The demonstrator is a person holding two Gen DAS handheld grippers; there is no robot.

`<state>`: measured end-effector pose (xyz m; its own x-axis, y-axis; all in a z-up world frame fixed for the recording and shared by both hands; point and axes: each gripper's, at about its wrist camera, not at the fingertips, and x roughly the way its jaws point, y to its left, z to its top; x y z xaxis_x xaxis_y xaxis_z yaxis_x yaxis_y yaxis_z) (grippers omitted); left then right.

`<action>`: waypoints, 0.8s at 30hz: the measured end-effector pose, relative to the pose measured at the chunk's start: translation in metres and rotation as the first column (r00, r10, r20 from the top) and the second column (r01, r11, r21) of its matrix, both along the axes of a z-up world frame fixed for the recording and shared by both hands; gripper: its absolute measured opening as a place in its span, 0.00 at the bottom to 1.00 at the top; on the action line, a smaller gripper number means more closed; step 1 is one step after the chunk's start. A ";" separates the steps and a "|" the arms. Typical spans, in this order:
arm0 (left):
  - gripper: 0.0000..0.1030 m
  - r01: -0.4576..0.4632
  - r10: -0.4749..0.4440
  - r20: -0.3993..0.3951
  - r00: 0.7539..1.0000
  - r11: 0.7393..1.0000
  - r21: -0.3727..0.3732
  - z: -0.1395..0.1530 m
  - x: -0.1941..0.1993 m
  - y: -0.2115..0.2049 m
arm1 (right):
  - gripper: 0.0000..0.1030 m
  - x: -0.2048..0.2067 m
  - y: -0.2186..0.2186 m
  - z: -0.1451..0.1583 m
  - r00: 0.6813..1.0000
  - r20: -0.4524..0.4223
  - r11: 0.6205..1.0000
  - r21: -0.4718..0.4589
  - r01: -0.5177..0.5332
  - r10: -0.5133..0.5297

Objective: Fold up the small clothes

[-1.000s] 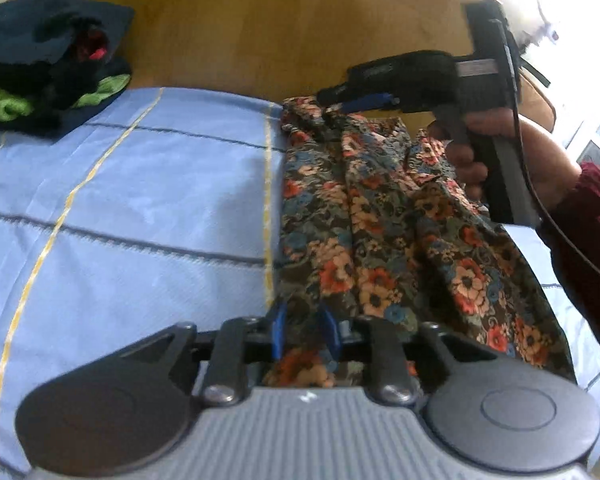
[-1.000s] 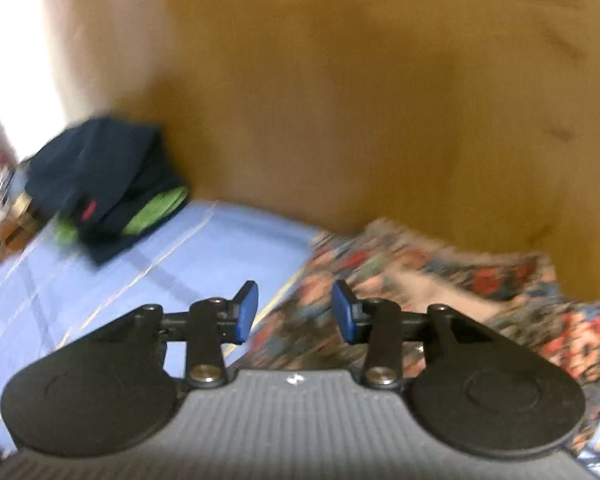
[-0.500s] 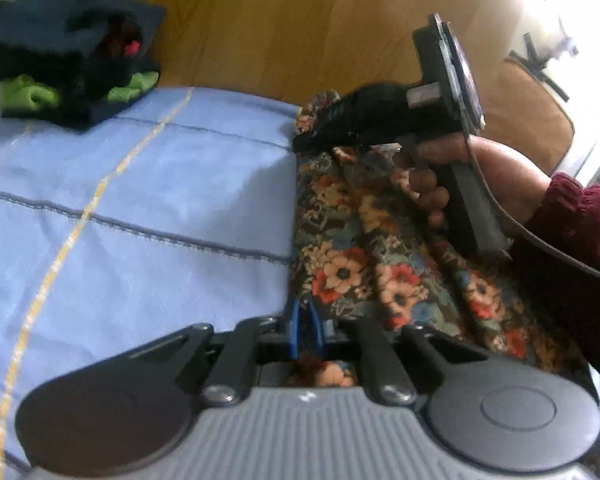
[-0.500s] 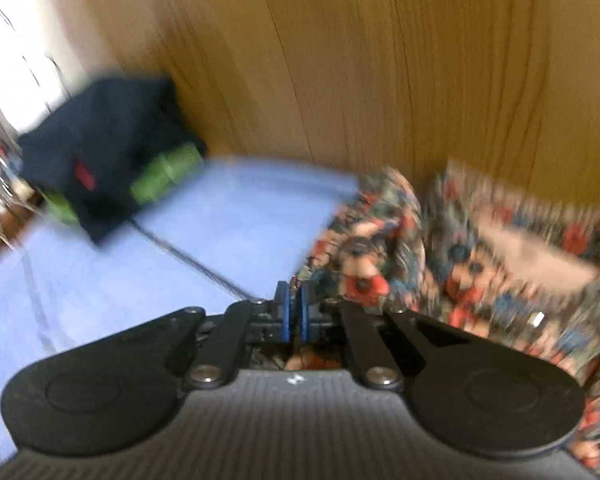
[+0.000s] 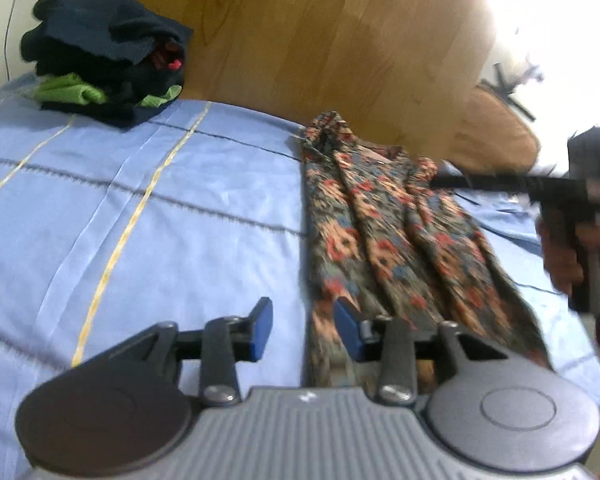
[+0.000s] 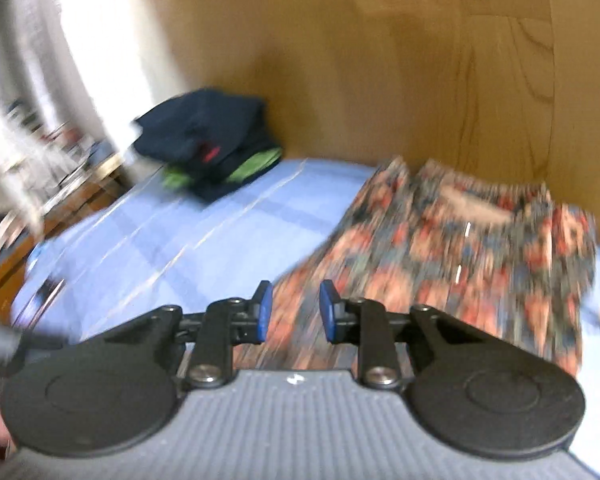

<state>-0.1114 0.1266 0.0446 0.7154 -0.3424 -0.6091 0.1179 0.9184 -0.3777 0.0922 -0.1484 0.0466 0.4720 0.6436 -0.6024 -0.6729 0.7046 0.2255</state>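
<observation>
floral garment [image 5: 384, 240] just right of parted left gripper [image 5: 302, 330]

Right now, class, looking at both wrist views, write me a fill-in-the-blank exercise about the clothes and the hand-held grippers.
1. The floral garment lies on a ____ sheet.
2. The dark clothes pile shows a bright ____ layer.
3. The left hand-held gripper holds ____.
4. Behind the bed stands a ____ panel.

Missing words: blue; green; nothing; wooden

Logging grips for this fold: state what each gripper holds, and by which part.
Nothing is held. The left gripper and right gripper have just opened their jaws, empty, over the floral garment, which lies on the bed.
</observation>
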 end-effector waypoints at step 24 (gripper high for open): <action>0.57 0.176 -0.189 -0.103 0.977 0.977 -0.124 -0.023 -0.109 0.011 | 0.43 -0.190 -0.133 -0.035 0.975 -0.103 0.941 0.258 0.219 -0.199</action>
